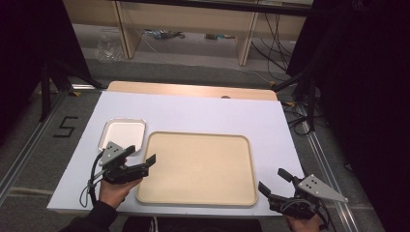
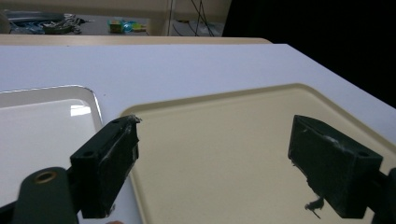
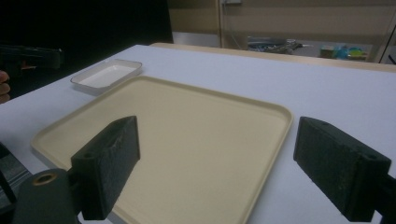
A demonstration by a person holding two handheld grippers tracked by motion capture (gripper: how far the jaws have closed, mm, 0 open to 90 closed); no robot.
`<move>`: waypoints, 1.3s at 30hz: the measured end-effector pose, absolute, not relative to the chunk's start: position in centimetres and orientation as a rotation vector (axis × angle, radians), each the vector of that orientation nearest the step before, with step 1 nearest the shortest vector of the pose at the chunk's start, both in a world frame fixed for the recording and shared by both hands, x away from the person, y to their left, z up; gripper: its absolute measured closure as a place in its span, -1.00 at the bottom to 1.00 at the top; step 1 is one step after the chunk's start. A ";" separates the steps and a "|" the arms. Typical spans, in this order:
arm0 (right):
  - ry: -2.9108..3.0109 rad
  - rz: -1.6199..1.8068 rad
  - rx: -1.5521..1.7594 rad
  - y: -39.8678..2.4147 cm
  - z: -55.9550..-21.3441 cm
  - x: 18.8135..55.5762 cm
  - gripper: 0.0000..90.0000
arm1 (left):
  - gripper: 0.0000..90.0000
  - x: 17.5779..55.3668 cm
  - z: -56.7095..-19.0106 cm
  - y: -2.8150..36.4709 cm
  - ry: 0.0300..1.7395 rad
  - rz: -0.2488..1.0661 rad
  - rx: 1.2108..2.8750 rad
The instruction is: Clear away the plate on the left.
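Bench (image 1: 193, 108): white top. Beige tray (image 1: 198, 169): centre, bare; we judged it the next grasp. Small white dish (image 1: 123, 133): just beside its far-left corner. Left tongs (image 1: 143, 161), spread, over tray's left edge; right tongs (image 1: 273, 181), spread, near its right corner.

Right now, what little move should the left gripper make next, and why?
Probably ease the left gripper a little further left, toward the small white tray. Its jaws stand open and empty over the left edge of the big beige tray, and the white tray lies just beside it, apart.
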State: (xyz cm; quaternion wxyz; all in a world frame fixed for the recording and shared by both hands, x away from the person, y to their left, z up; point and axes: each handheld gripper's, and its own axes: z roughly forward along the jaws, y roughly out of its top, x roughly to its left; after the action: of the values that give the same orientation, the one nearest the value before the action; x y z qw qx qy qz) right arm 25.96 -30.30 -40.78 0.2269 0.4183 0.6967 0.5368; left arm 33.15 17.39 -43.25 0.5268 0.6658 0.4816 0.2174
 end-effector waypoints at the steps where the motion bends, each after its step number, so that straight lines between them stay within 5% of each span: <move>1: 1.919 1.479 1.154 -30.3 -40.8 26.0 -0.66 | -0.65 33.4 -43.3 17.5 1.159 0.519 1.601; 39: 1.925 1.456 1.141 -30.4 -40.7 26.0 -0.66 | -0.65 42.7 -44.5 25.1 1.507 0.581 1.610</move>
State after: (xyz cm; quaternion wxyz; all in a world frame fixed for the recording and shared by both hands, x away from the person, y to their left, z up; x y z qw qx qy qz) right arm 25.96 -30.44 -40.72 0.2337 0.4156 0.7011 0.5302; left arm 42.70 25.07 -44.53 0.4176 0.6414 0.6005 0.2314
